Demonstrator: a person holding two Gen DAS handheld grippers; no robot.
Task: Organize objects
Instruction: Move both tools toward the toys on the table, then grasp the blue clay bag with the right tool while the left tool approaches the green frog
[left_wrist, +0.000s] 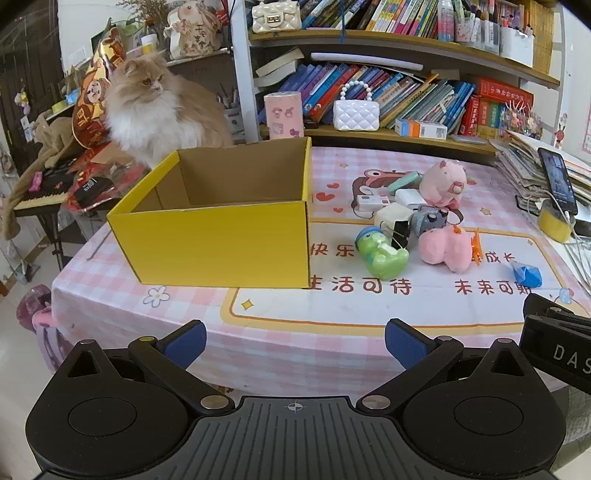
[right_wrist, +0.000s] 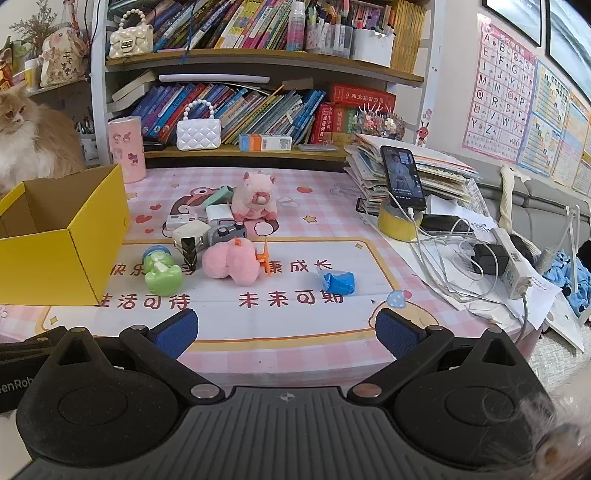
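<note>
An empty yellow cardboard box (left_wrist: 221, 240) stands open on the pink checked tablecloth (left_wrist: 295, 325); it also shows at the left of the right wrist view (right_wrist: 62, 254). To its right lies a cluster of small things: a green dinosaur toy (left_wrist: 382, 253) (right_wrist: 160, 269), a pink plush lying down (left_wrist: 443, 247) (right_wrist: 231, 264), an upright pink plush pig (left_wrist: 443, 182) (right_wrist: 255, 197), a toy camera (right_wrist: 227, 232), white chargers and a blue wrapped packet (left_wrist: 526, 273) (right_wrist: 338, 282). My left gripper (left_wrist: 295, 339) and right gripper (right_wrist: 286, 330) are both open and empty, near the table's front edge.
A fluffy orange cat (left_wrist: 159, 107) sits behind the box. A phone (right_wrist: 402, 177) stands on a yellow tape roll (right_wrist: 399, 225), with cables, a power strip (right_wrist: 511, 262) and stacked papers at the right. Bookshelves (left_wrist: 369, 88) line the back.
</note>
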